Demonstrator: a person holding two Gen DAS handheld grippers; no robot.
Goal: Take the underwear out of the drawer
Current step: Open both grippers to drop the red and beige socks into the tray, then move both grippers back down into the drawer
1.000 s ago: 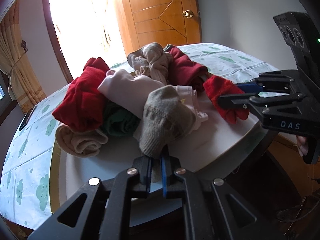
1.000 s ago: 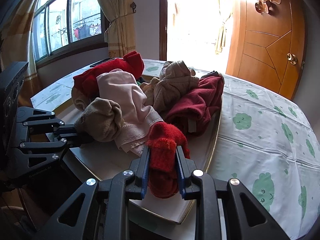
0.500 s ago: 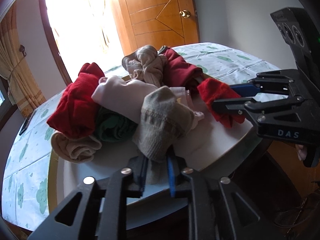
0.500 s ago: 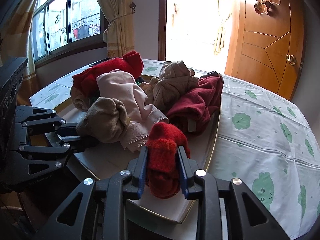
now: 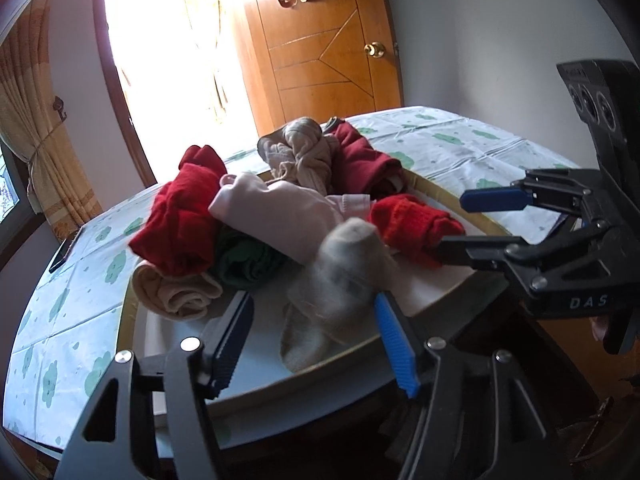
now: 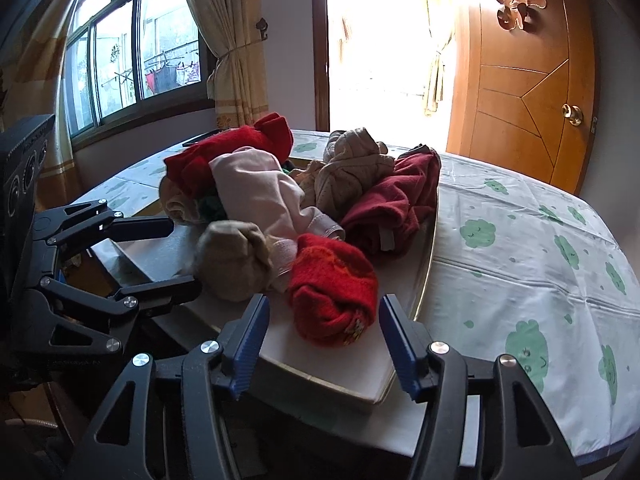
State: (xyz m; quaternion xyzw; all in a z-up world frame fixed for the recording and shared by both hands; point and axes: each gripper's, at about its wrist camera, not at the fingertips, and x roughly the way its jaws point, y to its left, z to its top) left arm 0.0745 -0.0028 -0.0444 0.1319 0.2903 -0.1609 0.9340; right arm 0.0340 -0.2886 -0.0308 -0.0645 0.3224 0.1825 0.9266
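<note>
A heap of rolled underwear and socks lies on a white gold-rimmed tray (image 5: 260,360). My left gripper (image 5: 316,340) is at the tray's near edge with its jaws opening. A grey-beige roll (image 5: 344,276), blurred, sits between them, and the left pad stands clear of it. In the right wrist view my right gripper (image 6: 324,340) also has its jaws opening, around a bright red roll (image 6: 332,288) that rests on the tray (image 6: 340,368) free of both pads. Each gripper shows in the other's view: the right gripper (image 5: 472,222) and the left gripper (image 6: 180,256).
The heap holds a pink piece (image 5: 276,216), a red one (image 5: 180,216), a green one (image 5: 244,260), a beige roll (image 5: 180,292) and a dark red one (image 6: 388,208). The tray sits on a cloud-patterned tablecloth (image 6: 540,260). A dark phone (image 5: 64,250) lies far left.
Both grippers have opened. The left one let go of the grey-beige roll and the right one let go of the bright red roll; both pieces now sit loose on the tray.
</note>
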